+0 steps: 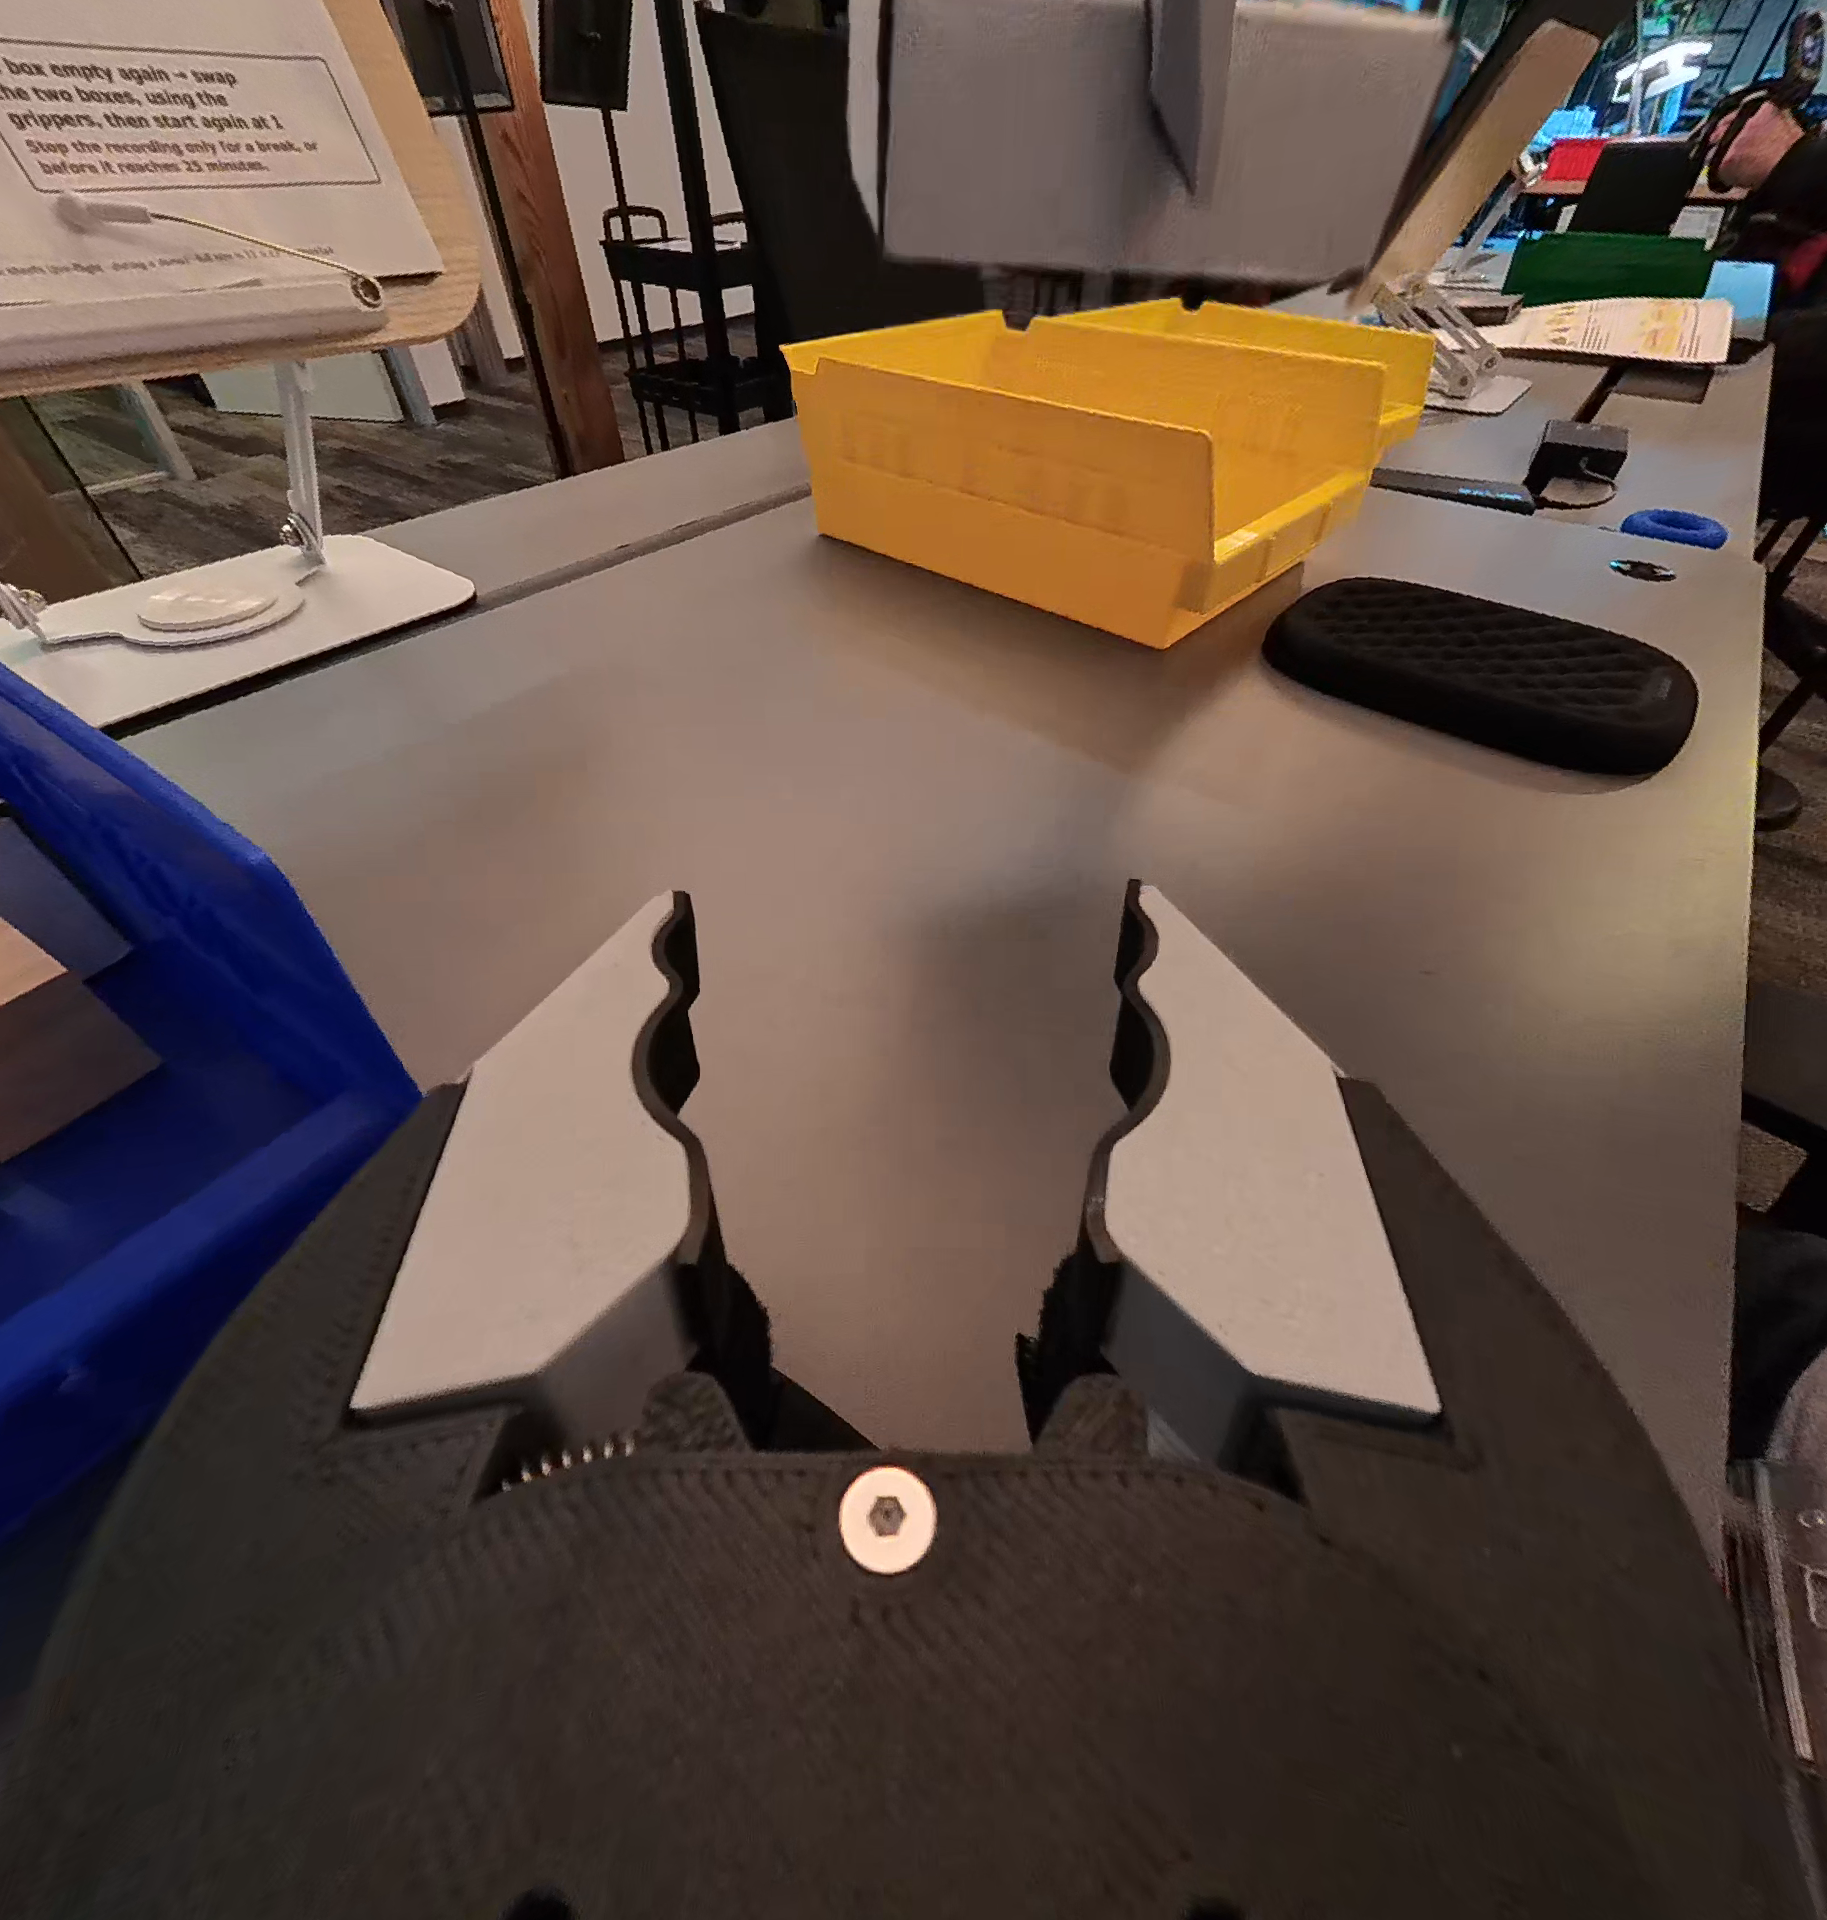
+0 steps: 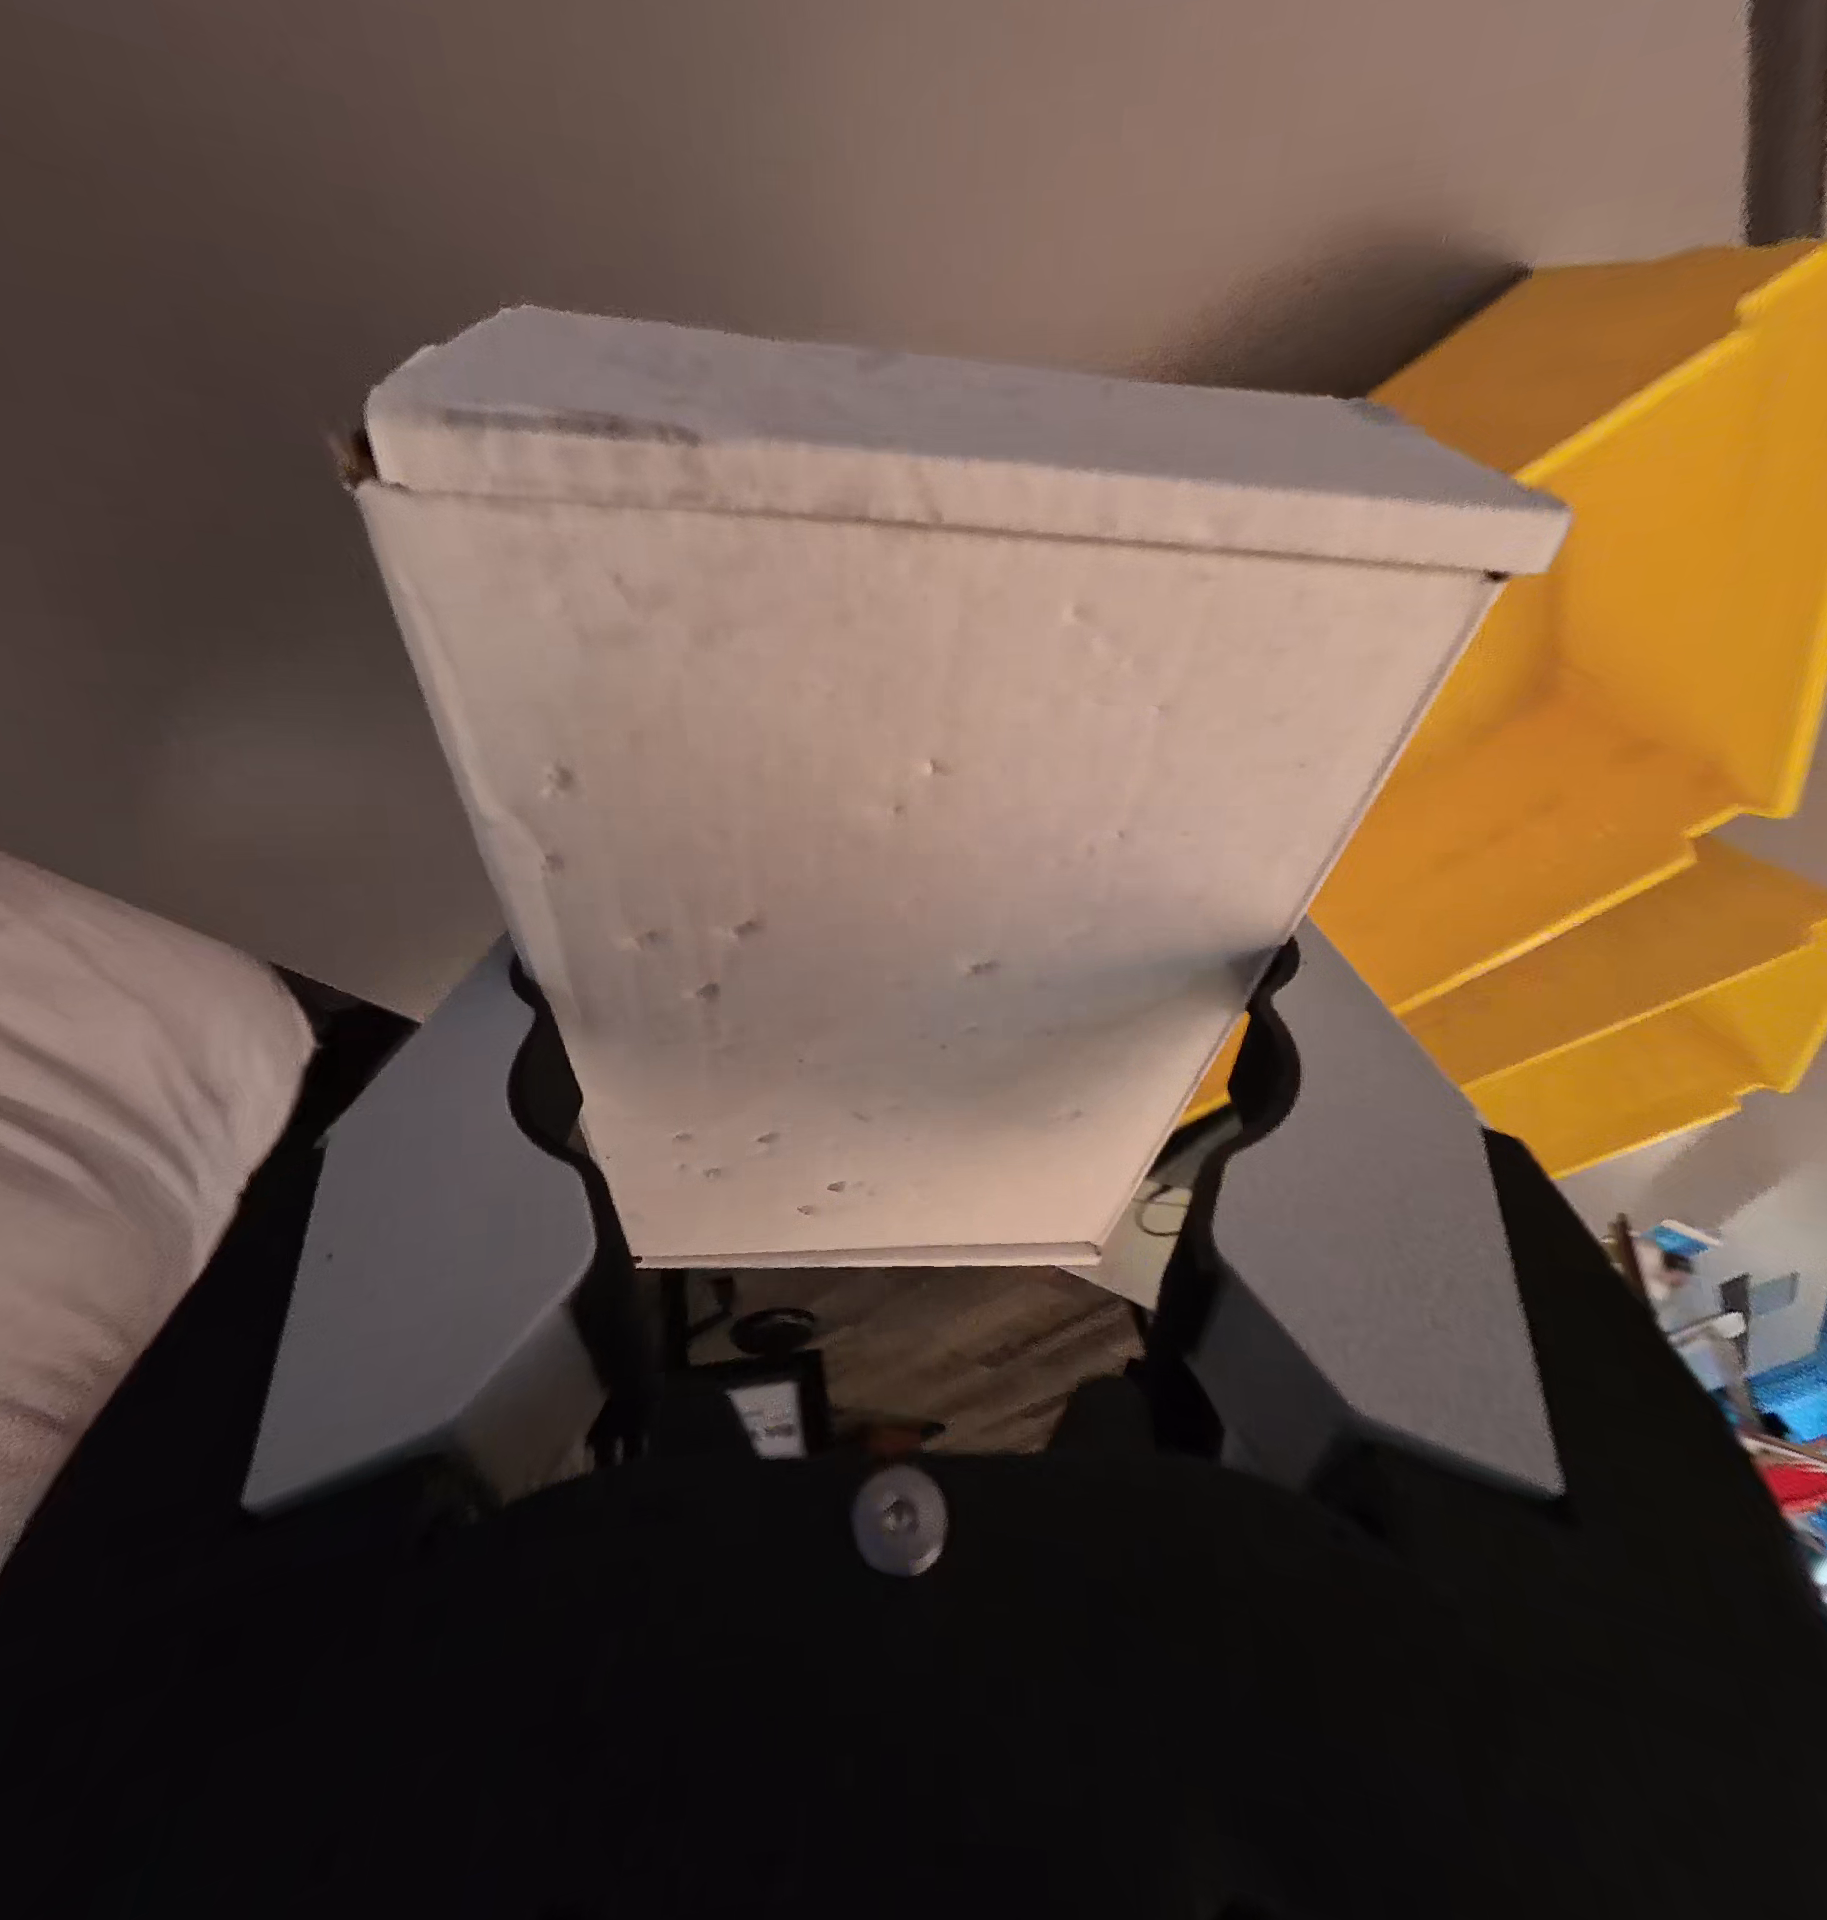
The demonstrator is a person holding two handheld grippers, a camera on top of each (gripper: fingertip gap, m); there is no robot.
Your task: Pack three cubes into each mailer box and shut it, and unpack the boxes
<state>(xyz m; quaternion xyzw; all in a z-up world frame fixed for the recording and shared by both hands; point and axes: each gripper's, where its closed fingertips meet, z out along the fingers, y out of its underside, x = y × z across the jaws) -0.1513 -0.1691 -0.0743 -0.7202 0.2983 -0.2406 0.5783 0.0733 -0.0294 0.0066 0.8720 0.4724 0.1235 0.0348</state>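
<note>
Grey table [image 1: 888,748], mailer box [image 2: 919,790] between right gripper [image 2: 904,1049] fingers

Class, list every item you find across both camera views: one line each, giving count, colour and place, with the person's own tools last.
Mailer box: one, white, shut, held in the air above the table, near the yellow bins.
Yellow bins: two, side by side, far side of the table.
Blue bin: one, left edge, holding wooden blocks of differing tones.
Table: one, dark grey.
Wrist rest: one, black, right of the yellow bins.
Ring: one, blue, far right of the table.
Instruction sheet on stand: one, white, far left.
Left hand-held gripper: one, grey and black, open, empty, over the table.
Right hand-held gripper: one, grey and black, clamping the mailer box.
</note>
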